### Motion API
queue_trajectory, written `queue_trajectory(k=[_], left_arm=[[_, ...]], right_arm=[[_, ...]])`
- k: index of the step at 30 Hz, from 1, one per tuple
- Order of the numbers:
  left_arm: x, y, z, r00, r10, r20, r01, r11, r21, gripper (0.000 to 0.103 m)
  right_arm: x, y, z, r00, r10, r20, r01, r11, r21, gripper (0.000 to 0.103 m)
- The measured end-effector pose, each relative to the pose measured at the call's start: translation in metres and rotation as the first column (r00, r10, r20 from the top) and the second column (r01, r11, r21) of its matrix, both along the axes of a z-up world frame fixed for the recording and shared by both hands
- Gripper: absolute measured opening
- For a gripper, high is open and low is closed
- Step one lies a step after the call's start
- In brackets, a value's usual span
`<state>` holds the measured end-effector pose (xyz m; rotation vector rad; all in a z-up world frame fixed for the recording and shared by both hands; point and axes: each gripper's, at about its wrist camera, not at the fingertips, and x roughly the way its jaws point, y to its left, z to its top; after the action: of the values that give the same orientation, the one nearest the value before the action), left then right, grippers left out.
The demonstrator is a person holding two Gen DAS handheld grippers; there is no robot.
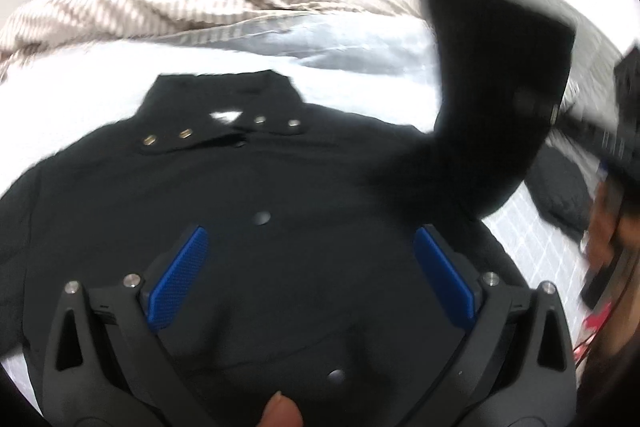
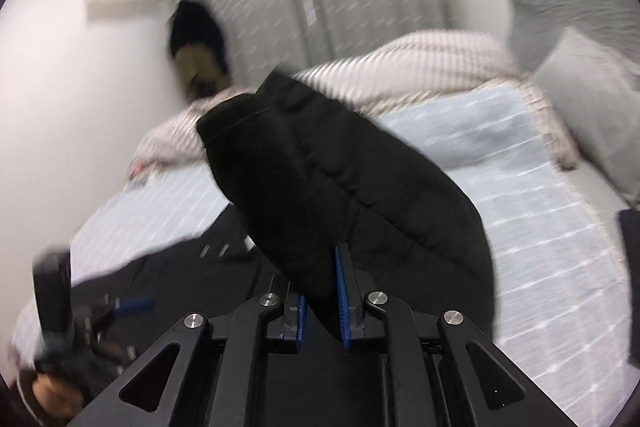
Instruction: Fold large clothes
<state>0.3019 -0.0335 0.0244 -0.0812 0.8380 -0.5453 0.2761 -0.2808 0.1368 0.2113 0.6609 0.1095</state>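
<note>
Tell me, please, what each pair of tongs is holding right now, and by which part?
The right tongs are shut on the black jacket, gripping its lifted sleeve. The left tongs are open above the jacket's front and hold nothing.

Black jacket [image 1: 240,195] flat on bed, front up, sleeve [image 2: 340,187] raised.

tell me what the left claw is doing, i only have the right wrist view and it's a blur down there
Observer: The left claw is wide open above the jacket, gripping nothing.
Operator: is the jacket face up
Observer: Yes, the collar with its metal snaps shows, lying flat on the bed.
Operator: where's my sleeve from there
Observer: The sleeve is lifted up at the jacket's right side, held by the right claw.
</note>
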Motion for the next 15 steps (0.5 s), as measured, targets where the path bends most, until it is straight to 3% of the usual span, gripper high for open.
queue_trajectory(k=[2, 3, 5, 7, 9, 13, 15], left_arm=[[0.002, 0.013, -0.005, 0.999, 0.028, -0.028, -0.028, 0.999, -0.026, 0.102], [0.002, 0.019, -0.008, 0.998, 0.044, -0.038, -0.046, 0.998, -0.037, 0.102], [0.006, 0.031, -0.014, 0.995, 0.072, -0.067, -0.078, 0.993, -0.085, 0.102], [0.012, 0.044, -0.019, 0.99, 0.089, -0.105, -0.104, 0.983, -0.15, 0.102], [0.018, 0.052, -0.025, 0.985, 0.106, -0.137, -0.13, 0.974, -0.185, 0.102], [0.026, 0.046, -0.036, 0.983, 0.085, -0.16, -0.116, 0.974, -0.195, 0.102], [0.033, 0.032, -0.046, 0.981, 0.066, -0.184, -0.098, 0.98, -0.172, 0.095]], right_arm=[[0.005, 0.02, -0.027, 0.992, 0.102, -0.076, -0.096, 0.992, 0.086, 0.029], [0.005, 0.024, -0.041, 0.98, 0.168, -0.109, -0.149, 0.976, 0.159, 0.053], [0.005, 0.034, -0.07, 0.939, 0.305, -0.158, -0.243, 0.915, 0.321, 0.087], [-0.002, 0.038, -0.088, 0.929, 0.327, -0.175, -0.252, 0.902, 0.35, 0.087], [-0.007, 0.031, -0.095, 0.934, 0.291, -0.208, -0.207, 0.914, 0.349, 0.087], [-0.028, 0.006, -0.095, 0.963, 0.119, -0.244, -0.035, 0.946, 0.323, 0.087], [-0.039, -0.018, -0.097, 0.97, 0.033, -0.242, 0.052, 0.941, 0.335, 0.087]])
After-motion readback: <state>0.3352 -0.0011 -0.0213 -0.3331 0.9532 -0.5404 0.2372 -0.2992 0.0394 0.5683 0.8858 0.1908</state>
